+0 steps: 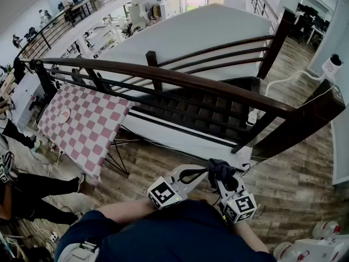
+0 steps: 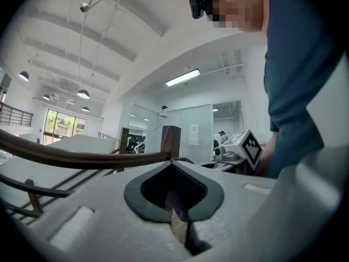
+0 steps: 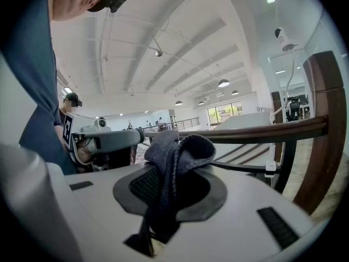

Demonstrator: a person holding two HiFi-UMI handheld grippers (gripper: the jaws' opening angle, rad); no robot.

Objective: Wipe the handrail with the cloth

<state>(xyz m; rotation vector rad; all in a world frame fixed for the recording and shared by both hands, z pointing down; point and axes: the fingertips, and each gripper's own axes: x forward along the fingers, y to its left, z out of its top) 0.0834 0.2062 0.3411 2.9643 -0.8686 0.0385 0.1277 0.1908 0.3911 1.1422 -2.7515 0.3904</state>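
Observation:
The dark wooden handrail (image 1: 180, 79) runs across the head view from far left to the post at right, above my grippers. It also shows as a brown bar, the handrail (image 2: 82, 157) in the left gripper view and the handrail (image 3: 262, 132) in the right gripper view. A dark blue-grey cloth (image 3: 174, 152) is bunched over the right gripper (image 3: 173, 165), which is shut on it. In the head view the cloth (image 1: 221, 170) sits at the tip of the right gripper (image 1: 222, 178), low and close to my body. The left gripper (image 1: 203, 172) points at the cloth; its jaws meet with nothing between them, left gripper (image 2: 172, 166).
A thick newel post (image 1: 305, 119) ends the rail at right, with a white device and cable (image 1: 331, 67) above it. Dark stairs (image 1: 202, 111) drop behind the rail. A pink checkered table (image 1: 87, 121) stands at left, with a person (image 1: 27, 195) beside it.

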